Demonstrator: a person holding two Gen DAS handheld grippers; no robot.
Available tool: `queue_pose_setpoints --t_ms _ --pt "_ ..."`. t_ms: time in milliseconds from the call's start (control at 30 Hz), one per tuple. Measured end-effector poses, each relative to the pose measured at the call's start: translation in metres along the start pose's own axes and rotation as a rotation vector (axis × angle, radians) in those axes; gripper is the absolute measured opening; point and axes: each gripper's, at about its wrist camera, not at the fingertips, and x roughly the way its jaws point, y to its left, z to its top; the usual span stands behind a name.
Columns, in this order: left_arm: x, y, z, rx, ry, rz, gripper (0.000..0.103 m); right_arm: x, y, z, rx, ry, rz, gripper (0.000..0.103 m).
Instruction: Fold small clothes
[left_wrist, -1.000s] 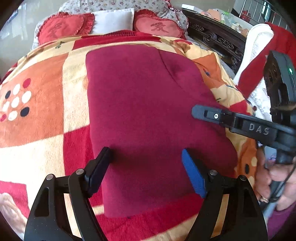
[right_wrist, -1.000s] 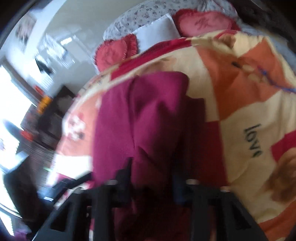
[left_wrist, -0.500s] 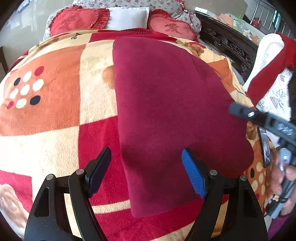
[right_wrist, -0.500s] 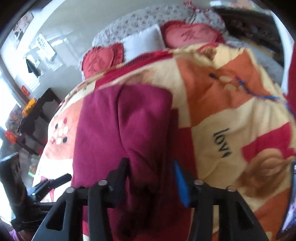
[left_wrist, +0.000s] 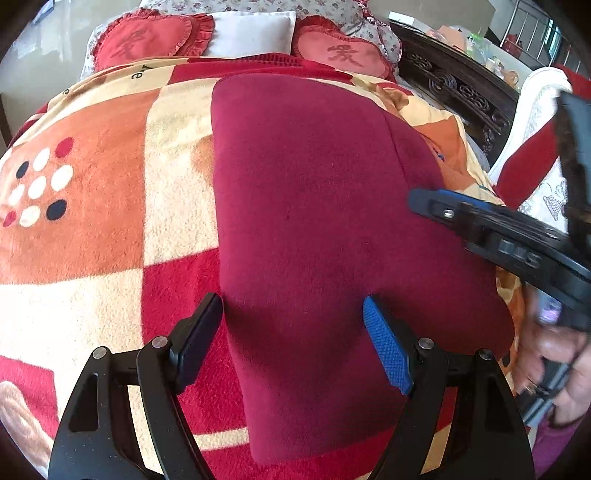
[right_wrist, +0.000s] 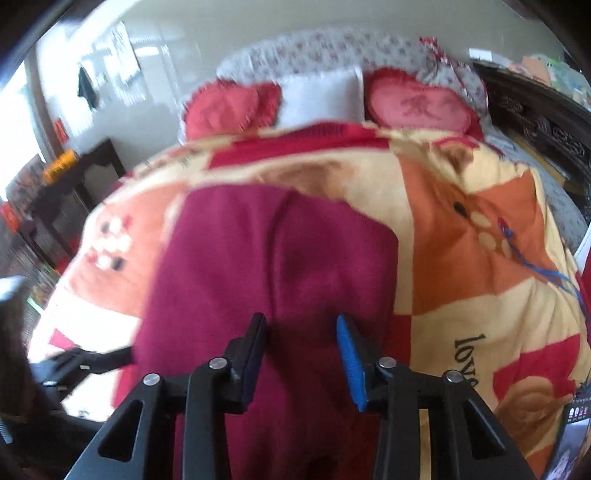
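Observation:
A dark red fleece garment (left_wrist: 314, 203) lies flat, folded lengthwise, on a checked orange, cream and red blanket (left_wrist: 92, 221). My left gripper (left_wrist: 291, 332) hangs open just above the garment's near left edge, with its jaws wide and holding nothing. The right gripper (right_wrist: 301, 354) hovers over the garment (right_wrist: 258, 266) near its right side. Its jaws are closing, with a gap between the pads and no cloth pinched. One right finger (left_wrist: 480, 225) reaches in from the right edge of the left wrist view. A person's hand (left_wrist: 565, 369) holds that gripper.
Two red heart cushions (left_wrist: 147, 37) (left_wrist: 340, 51) and a white pillow (left_wrist: 251, 33) lie at the bed's head. A dark carved wooden frame (left_wrist: 461, 88) runs along the right, with white and red cloth (left_wrist: 535, 122) beside it. A dark side table (right_wrist: 74, 173) stands left of the bed.
The right gripper held a raised fold of the red garment a second ago. It has let go, and the fold now lies flat. The right gripper has swung sideways over the cloth.

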Motion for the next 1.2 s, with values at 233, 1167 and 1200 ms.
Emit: queue_pose_setpoints --t_ms 233,1167,1200 --pt "0.004 -0.002 0.001 -0.009 0.006 0.000 0.080 0.017 -0.028 -0.007 0.079 -0.002 0.062 0.038" --pt "-0.015 0.009 0.006 -0.115 -0.054 -0.043 0.080 -0.039 -0.038 -0.071 0.262 -0.068 0.116 0.067" --pt "-0.014 0.010 0.009 -0.121 -0.052 -0.053 0.080 -0.041 -0.043 -0.070 0.287 -0.087 0.135 0.076"
